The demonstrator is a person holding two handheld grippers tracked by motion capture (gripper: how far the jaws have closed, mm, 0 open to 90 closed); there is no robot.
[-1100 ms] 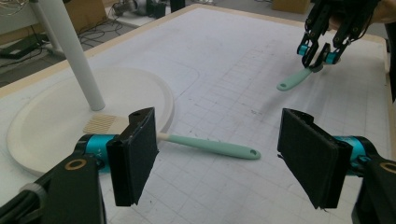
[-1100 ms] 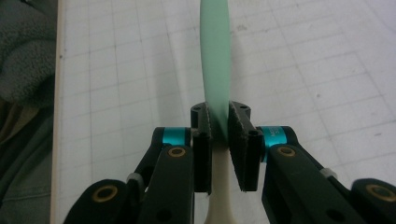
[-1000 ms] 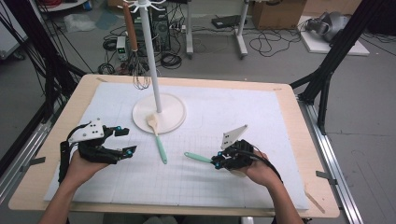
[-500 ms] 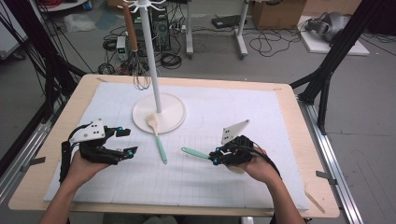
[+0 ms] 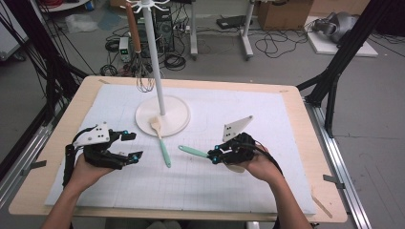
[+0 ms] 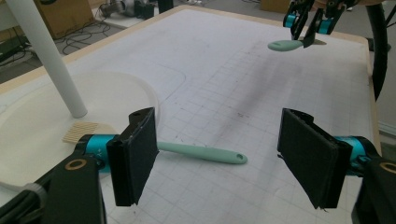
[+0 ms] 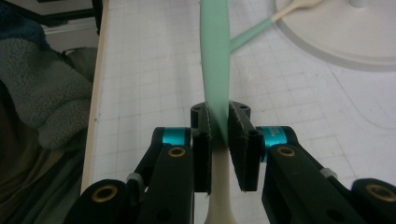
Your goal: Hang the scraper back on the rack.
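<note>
Spoon point(image 5: 193, 151), green handle and pale wooden end, pinched in my right gripper point(image 5: 216, 157) near where the two materials meet; it hangs just above the white mat point(image 5: 267, 138), handle pointing toward the table's middle. From the right gripper view the jaws press flat on both sides of the handle point(image 7: 215, 56), a grip I judge is chosen so the free end can be threaded onto a hook of the stand point(image 5: 157, 62). Left gripper point(image 5: 130, 145), jaws spread wide with nothing between them, rests low over the mat on my left side, probably waiting its turn. Second utensil, a spatula point(image 5: 161, 138) with a matching green handle, lies just ahead of it, its pale head resting on the round white base point(image 5: 179, 119) of the stand and its handle out on the mat; the left gripper view shows that handle point(image 6: 205, 153) lying beyond the open pads. Whisk point(image 5: 142, 71) with a brown handle already hangs from the stand's top on the far-left side. Obstacles: the upright pole and the hanging whisk crowd the hooks, so I expect the approach from the right is the freer one. Wooden table point(image 5: 305, 124) edge frames the mat; cables and stands cover the floor beyond.
</note>
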